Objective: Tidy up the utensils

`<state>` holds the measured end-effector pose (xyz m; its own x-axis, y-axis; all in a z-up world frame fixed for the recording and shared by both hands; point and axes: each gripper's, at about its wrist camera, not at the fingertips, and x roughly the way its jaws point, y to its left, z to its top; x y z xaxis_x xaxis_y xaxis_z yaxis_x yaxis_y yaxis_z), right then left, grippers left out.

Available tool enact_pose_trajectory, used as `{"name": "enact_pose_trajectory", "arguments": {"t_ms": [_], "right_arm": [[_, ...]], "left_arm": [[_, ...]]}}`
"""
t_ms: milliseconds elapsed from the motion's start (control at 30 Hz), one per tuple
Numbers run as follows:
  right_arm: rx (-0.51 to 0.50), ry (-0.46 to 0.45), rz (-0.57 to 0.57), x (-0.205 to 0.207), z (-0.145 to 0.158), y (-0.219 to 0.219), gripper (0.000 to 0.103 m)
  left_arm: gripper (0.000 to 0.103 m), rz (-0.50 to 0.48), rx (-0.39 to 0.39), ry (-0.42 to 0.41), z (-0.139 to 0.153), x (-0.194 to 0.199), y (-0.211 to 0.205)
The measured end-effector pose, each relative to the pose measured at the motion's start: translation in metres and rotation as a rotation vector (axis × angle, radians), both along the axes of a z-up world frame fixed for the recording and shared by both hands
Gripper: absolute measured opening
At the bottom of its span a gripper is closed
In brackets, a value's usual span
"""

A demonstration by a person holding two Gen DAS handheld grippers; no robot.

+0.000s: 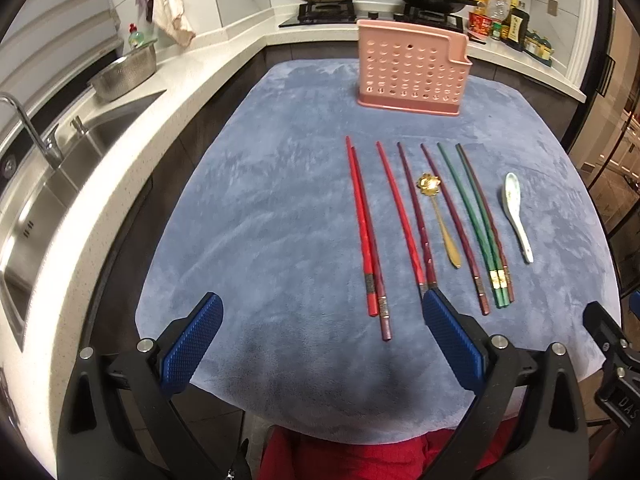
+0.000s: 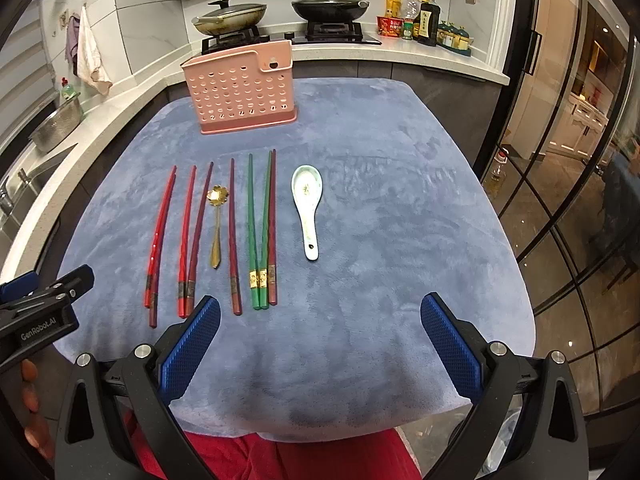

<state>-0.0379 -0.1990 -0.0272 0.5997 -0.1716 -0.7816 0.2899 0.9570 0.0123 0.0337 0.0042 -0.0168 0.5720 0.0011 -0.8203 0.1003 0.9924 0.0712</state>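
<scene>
A pink perforated utensil holder (image 1: 412, 70) (image 2: 242, 88) stands upright at the far side of the blue cloth. In front of it lie red chopsticks (image 1: 362, 228) (image 2: 160, 236), dark red chopsticks (image 1: 416, 216) (image 2: 232, 236), green chopsticks (image 1: 468, 220) (image 2: 252, 232), a gold spoon (image 1: 438, 216) (image 2: 216, 224) and a white ceramic spoon (image 1: 516, 212) (image 2: 308, 204). My left gripper (image 1: 322, 308) is open and empty at the near edge, just short of the chopstick ends. My right gripper (image 2: 320, 312) is open and empty, near the green chopsticks' ends.
The blue cloth (image 1: 260, 220) (image 2: 400, 220) covers the table. A counter with a steel sink (image 1: 60, 168) and a colander (image 1: 124, 74) runs along the left. A stove with two pans (image 2: 276, 12) and bottles (image 2: 424, 20) stands behind. A glass door (image 2: 568, 160) is on the right.
</scene>
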Motion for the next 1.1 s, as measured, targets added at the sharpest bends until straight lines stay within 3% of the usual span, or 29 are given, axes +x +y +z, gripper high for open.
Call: {"name": "enact_pose_trajectory", "arguments": {"t_ms": [300, 533, 1100], "right_arm": [[0.018, 0.034, -0.013, 0.008, -0.016, -0.008, 0.096], [0.023, 0.064, -0.024, 0.016, -0.028, -0.013, 0.096], [0.011, 0.081, -0.016, 0.043, -0.036, -0.013, 0.096]], "left_arm": [[0.095, -0.002, -0.016, 0.047, -0.035, 0.021, 0.006], [0.078, -0.007, -0.029, 0.095, -0.063, 0.043, 0.005], [0.075, -0.017, -0.041, 0.138, -0.086, 0.059, 0.001]]}}
